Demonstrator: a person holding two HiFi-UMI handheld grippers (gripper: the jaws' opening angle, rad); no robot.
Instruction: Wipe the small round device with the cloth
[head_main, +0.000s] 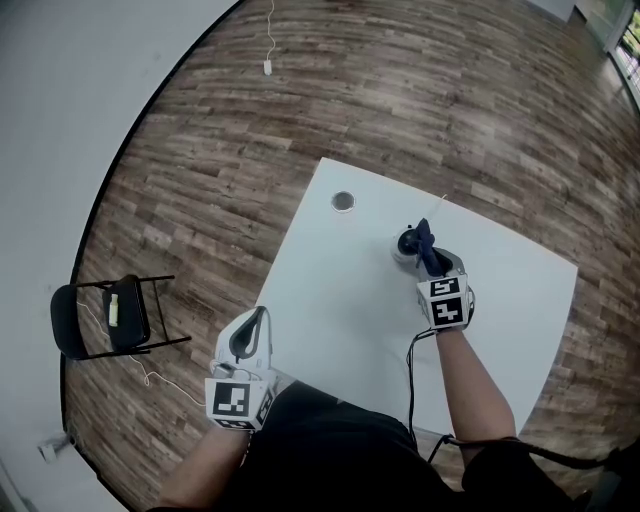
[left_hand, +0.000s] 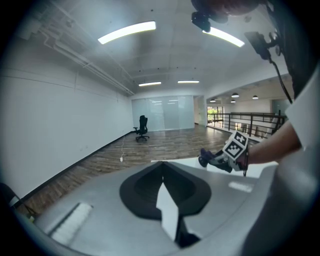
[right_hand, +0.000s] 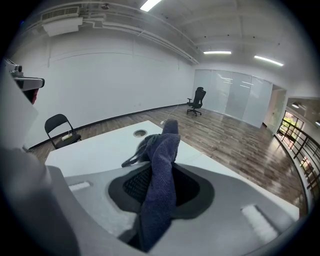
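**Head view, with both tool views.** A person stands at the near edge of a white bench (head_main: 330, 300) set on a wood-plank floor (head_main: 420, 90).

The right tool (head_main: 432, 262) reaches over the bench's middle. Its jaws are part-way closed and clamp a dark blue cloth (head_main: 426, 240), which runs up between the pads and past their tips. The free end of the cloth lies against the small round device (head_main: 404, 246). The device sits on the bench just ahead of that tool and toward the far side, and the cloth partly covers it. The right tool view does not show the device clearly behind the cloth.

The left tool (head_main: 254, 322) is held off the surface at the bench's near-left corner, well apart from the device. Its jaws meet at the tips with nothing between them.

A round cable grommet (head_main: 343, 201) is set into the bench beyond the device, near the far-left edge. A black folding chair (head_main: 110, 315) stands on the floor to the left, with a small pale item on its seat. A black office chair (left_hand: 142, 127) stands far across the room. A white cord (head_main: 270, 40) lies on the floor beyond the bench.
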